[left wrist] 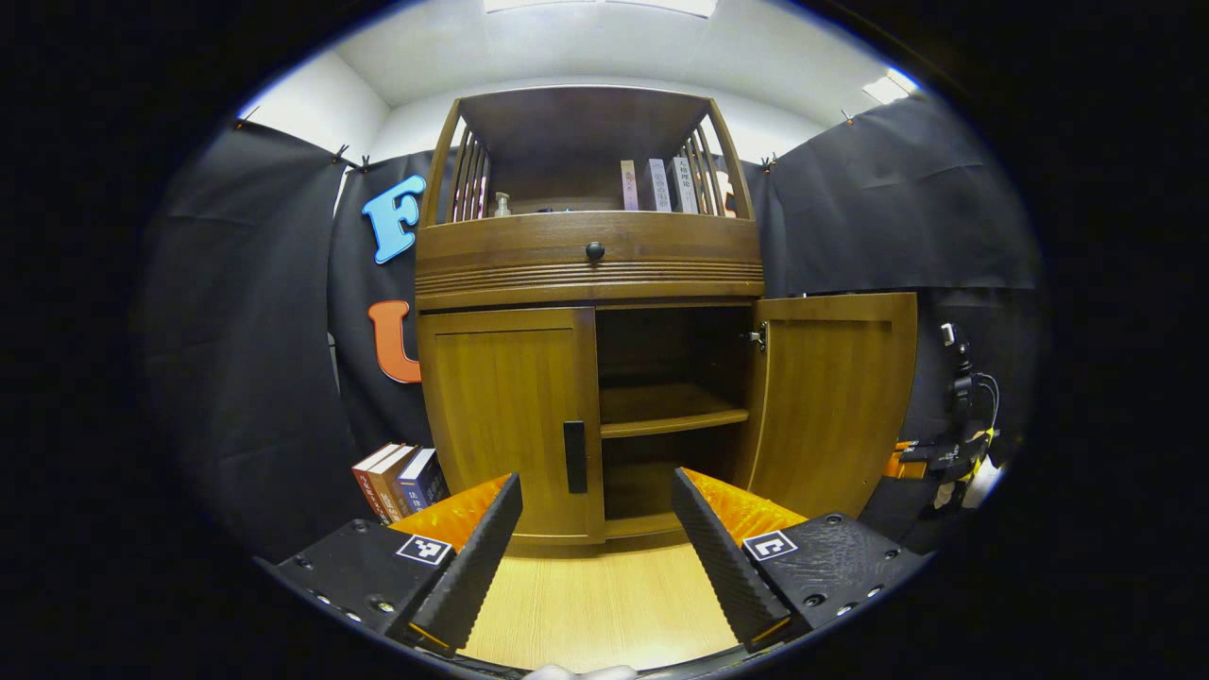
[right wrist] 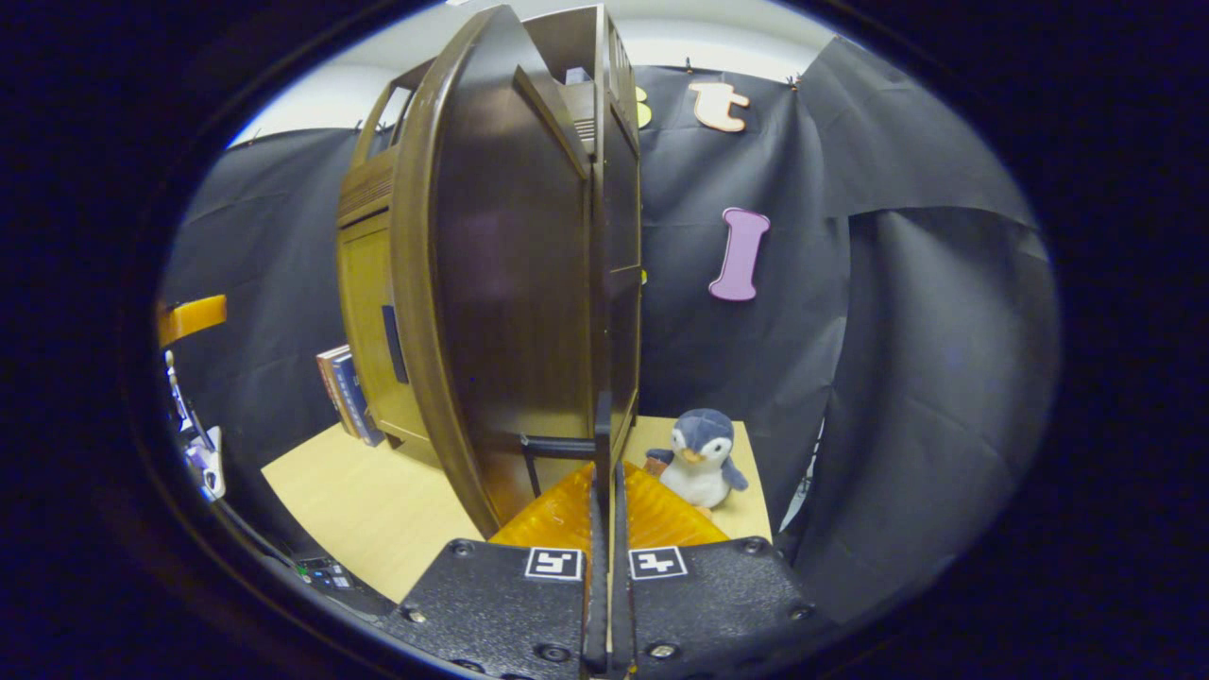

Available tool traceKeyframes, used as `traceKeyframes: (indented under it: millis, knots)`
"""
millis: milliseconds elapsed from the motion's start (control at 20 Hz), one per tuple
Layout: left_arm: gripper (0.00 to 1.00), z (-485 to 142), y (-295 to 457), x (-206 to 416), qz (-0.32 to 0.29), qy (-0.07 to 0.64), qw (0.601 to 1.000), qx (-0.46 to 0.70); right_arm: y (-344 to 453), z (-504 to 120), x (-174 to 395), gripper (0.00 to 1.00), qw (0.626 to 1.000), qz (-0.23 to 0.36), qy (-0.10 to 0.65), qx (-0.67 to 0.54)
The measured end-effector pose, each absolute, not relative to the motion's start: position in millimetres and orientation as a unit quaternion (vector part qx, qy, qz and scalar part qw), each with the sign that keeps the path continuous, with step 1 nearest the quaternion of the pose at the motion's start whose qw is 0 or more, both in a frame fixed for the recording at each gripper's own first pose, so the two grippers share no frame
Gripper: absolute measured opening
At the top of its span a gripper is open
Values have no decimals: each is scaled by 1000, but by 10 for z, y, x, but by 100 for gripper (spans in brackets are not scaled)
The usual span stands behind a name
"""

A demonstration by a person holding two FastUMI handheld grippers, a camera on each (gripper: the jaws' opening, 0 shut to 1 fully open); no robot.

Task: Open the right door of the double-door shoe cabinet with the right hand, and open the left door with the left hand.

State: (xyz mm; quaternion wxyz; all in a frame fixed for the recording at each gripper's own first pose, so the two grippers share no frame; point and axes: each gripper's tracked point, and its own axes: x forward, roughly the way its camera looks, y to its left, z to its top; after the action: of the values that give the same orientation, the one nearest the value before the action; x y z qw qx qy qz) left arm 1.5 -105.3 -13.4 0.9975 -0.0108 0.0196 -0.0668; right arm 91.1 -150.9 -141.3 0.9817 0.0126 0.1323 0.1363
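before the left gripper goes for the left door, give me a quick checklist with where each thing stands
1. Right door swung open: ok, the shelf inside shows.
2. Left door shut and waiting: ok, it lies flush with the cabinet front.
3. Left door handle free to reach: ok, nothing in front of it.
4. Left gripper open enough for the handle: ok, fingers spread wide, handle between them farther ahead.
5. Right gripper off the right door: not ok, fingers are closed at the door's edge.
6. Whether its fingers actually press the door: cannot tell.
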Motion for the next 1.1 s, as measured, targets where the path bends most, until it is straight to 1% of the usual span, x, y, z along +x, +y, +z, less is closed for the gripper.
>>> traceKeyframes:
  millis: [300, 350, 500, 650, 700, 750, 800, 850, 950, 1100]
  knots:
    - [96, -85, -1007, -7, -70, 18, 997, -15, -1535, -1391, 849, 7, 982, 139, 131, 10]
    - [96, -78, -978, -6, -68, 16, 997, -14, -1600, -1352, 824, 5, 983, 132, 126, 17]
    - [96, -75, -901, 13, -68, 15, 998, -11, -1856, -1224, 684, 52, 989, 85, 119, 33]
    - [96, -77, -819, 49, -69, 15, 997, -11, -1955, -887, 373, 98, 995, 29, 92, 19]
    - [96, -72, -799, 67, -70, 15, 997, -12, -1965, -757, 272, 96, 997, 7, 78, 9]
    - [96, -72, -771, 84, -71, 14, 997, -12, -1933, -597, 170, 99, 998, -10, 63, 3]
    - [100, -66, -735, 96, -71, 13, 997, -11, -1876, -437, 71, 99, 999, -25, 48, 0]
    - [96, -73, -699, 121, -71, 12, 997, -10, -1805, -314, -23, 98, 999, -41, 36, -5]
    - [96, -105, -644, 182, -71, 14, 997, -9, -1624, -187, -144, 98, 998, -66, 20, -10]
    - [96, -132, -563, 230, -69, 18, 997, -1, -1123, -88, -175, 98, 999, -52, 2, 0]
